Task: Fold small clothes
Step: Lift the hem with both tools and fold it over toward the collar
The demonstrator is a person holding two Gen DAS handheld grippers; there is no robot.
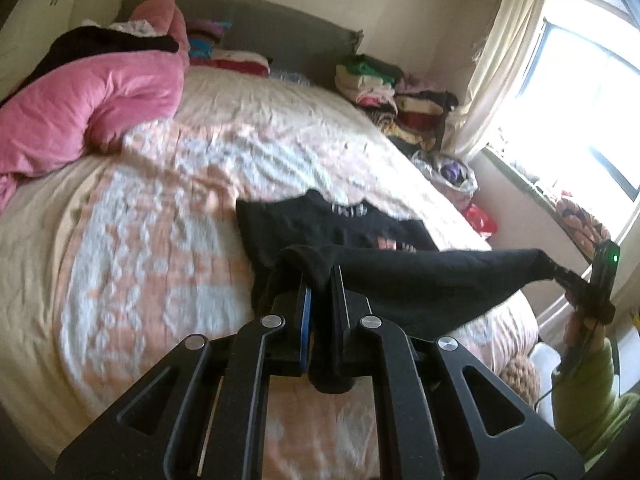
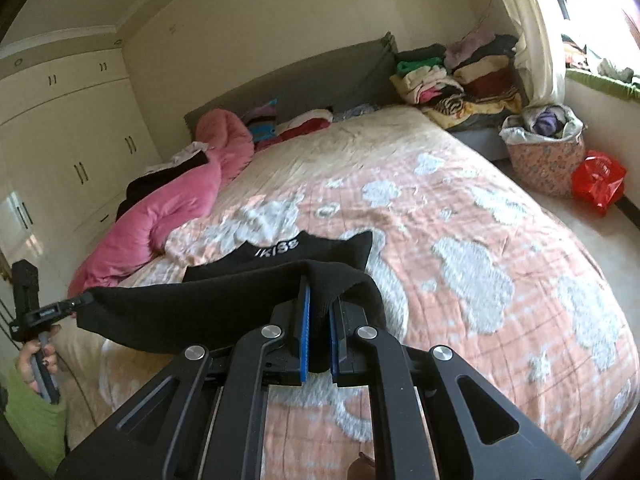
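A small black garment [image 1: 400, 280] with white lettering at its neck is stretched between both grippers above the peach and white bedspread [image 1: 160, 240]. My left gripper [image 1: 320, 280] is shut on one edge of it. My right gripper [image 2: 318, 300] is shut on the other edge of the garment [image 2: 192, 308]. The garment's far part with the lettering [image 2: 276, 249] lies on the bedspread [image 2: 480, 240]. Each gripper shows in the other's view: the right gripper [image 1: 576, 288] at the right edge, the left gripper [image 2: 76, 304] at the left edge.
A pink duvet [image 1: 92, 100] lies along the bed's left side. Folded clothes piles [image 2: 460, 76] stand by the headboard near the window. A floral basket [image 2: 544, 148] and a red bag [image 2: 598, 180] sit on the floor at the right. Wardrobes [image 2: 72, 128] line the left wall.
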